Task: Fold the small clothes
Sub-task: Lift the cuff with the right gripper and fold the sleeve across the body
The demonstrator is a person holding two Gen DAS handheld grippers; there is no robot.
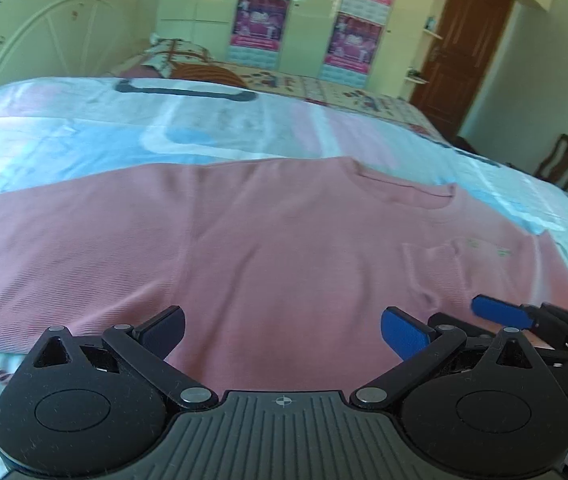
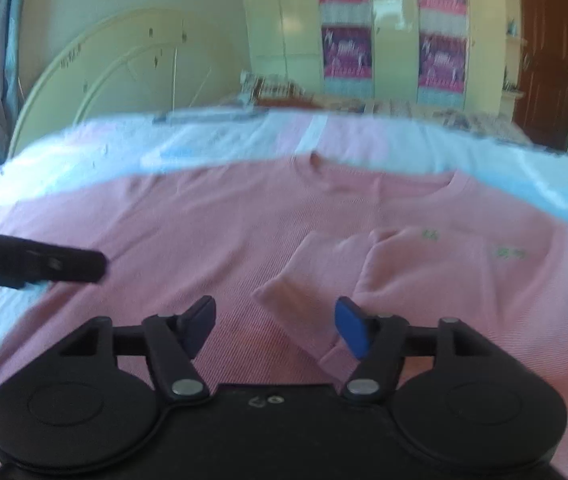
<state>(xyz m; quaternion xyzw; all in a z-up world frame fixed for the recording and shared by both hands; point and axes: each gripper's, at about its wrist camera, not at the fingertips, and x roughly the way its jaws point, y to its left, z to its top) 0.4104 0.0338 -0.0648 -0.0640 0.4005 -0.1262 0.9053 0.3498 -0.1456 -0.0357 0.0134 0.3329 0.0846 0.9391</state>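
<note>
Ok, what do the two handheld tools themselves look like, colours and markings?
Both match. The left tool has a black ribbed body with a small crosshair mark, round black housings, silver pivot pins, and angular black linkages ending in one blue pad and one darker pad. The right tool looks the same, with a smooth body.

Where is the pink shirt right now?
The pink shirt lies spread flat on the bed's light blue cover, just ahead of both tools, neckline towards the wardrobe.
</note>
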